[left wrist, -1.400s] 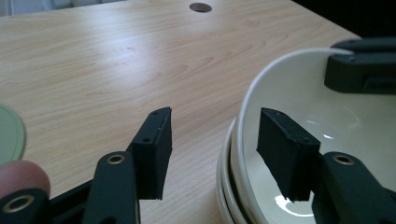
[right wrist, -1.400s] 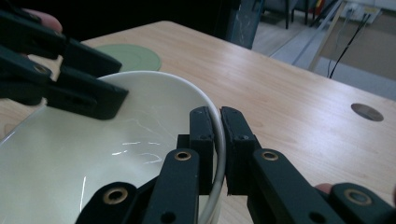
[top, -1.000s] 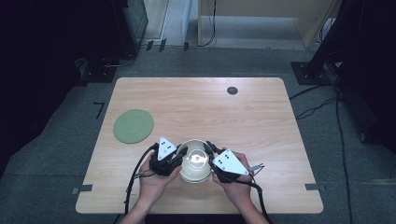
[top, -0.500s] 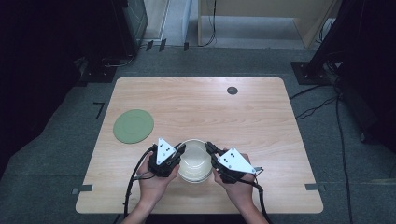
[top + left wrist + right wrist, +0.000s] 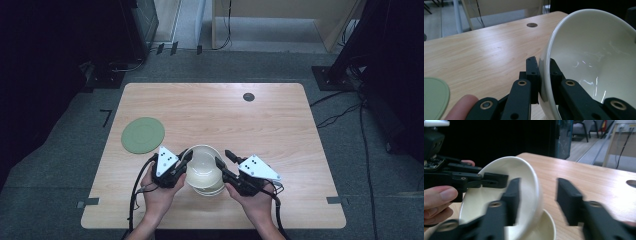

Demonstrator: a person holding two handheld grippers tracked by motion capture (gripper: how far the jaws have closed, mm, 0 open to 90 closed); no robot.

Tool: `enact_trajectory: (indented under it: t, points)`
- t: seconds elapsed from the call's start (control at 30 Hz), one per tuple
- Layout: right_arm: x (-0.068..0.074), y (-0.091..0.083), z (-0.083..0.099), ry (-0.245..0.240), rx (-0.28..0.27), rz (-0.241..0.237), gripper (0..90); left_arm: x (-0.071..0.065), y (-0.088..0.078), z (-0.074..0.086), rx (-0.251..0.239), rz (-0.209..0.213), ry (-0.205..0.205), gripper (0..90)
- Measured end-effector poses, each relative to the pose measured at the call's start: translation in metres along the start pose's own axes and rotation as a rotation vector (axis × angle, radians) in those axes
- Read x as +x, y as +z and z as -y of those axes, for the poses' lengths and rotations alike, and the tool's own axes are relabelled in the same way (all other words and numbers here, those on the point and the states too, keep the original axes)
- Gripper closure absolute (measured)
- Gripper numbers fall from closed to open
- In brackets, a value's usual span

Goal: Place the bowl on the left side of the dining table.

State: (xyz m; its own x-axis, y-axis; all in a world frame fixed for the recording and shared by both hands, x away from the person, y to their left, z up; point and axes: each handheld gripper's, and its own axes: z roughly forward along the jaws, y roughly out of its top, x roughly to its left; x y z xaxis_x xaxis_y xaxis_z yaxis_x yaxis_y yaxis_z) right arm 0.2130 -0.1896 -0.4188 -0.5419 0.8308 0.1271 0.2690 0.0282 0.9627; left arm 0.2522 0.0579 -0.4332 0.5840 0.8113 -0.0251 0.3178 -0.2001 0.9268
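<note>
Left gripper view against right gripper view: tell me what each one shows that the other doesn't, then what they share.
Left gripper view alone: the edge of the green plate and its own jaws clamped on the upper bowl's rim. Right gripper view alone: a second bowl beneath the tilted one, the right gripper open with one jaw inside the upper bowl, and the left gripper pinching the far rim. Shared: the upper bowl, the wooden table and its dark round hole.

Open tabletop (image 5: 260, 125) beyond the bowls (image 5: 204, 170), green plate (image 5: 143, 135) well apart at left.
</note>
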Motion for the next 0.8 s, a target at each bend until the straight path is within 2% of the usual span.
enact_trajectory:
  t: [0.03,0.1,0.13,0.2,0.23,0.3,0.33,0.57,0.63,0.77,0.8]
  points:
    - [0.0,0.0,0.0,0.0,0.0,0.0,40.2,0.003,-0.002,-0.001,-0.008,-0.007,-0.004,83.7]
    - [-0.002,-0.002,-0.003,0.025,-0.004,0.013,31.4,0.009,-0.005,-0.003,-0.018,-0.01,-0.029,83.6]
    - [-0.006,-0.003,-0.004,0.036,0.013,0.038,27.1,0.013,-0.007,-0.003,-0.027,-0.01,-0.042,83.6]
    - [-0.008,-0.003,-0.004,0.043,0.017,0.045,26.2,0.015,-0.008,-0.004,-0.029,-0.012,-0.044,83.6]
    - [-0.014,-0.004,-0.004,0.067,0.012,0.056,24.7,0.019,-0.009,-0.004,-0.03,-0.017,-0.049,83.6]
    - [-0.016,-0.005,-0.003,0.076,0.011,0.063,23.7,0.021,-0.01,-0.004,-0.031,-0.021,-0.052,83.5]
    - [-0.022,-0.007,-0.003,0.089,0.004,0.071,22.2,0.025,-0.011,-0.003,-0.03,-0.025,-0.059,83.5]
    - [-0.037,-0.014,-0.002,0.089,0.022,0.068,16.1,0.037,-0.015,-0.001,-0.034,-0.053,-0.089,83.5]
    - [-0.043,-0.018,-0.003,0.097,0.022,0.081,16.0,0.041,-0.016,0.001,-0.028,-0.07,-0.092,83.4]
    - [-0.054,-0.023,0.001,0.088,0.021,0.124,16.2,0.046,-0.017,0.004,-0.028,-0.075,-0.103,83.4]
    - [-0.064,-0.027,0.008,0.113,0.025,0.148,16.2,0.048,-0.017,0.005,-0.03,-0.076,-0.11,83.2]
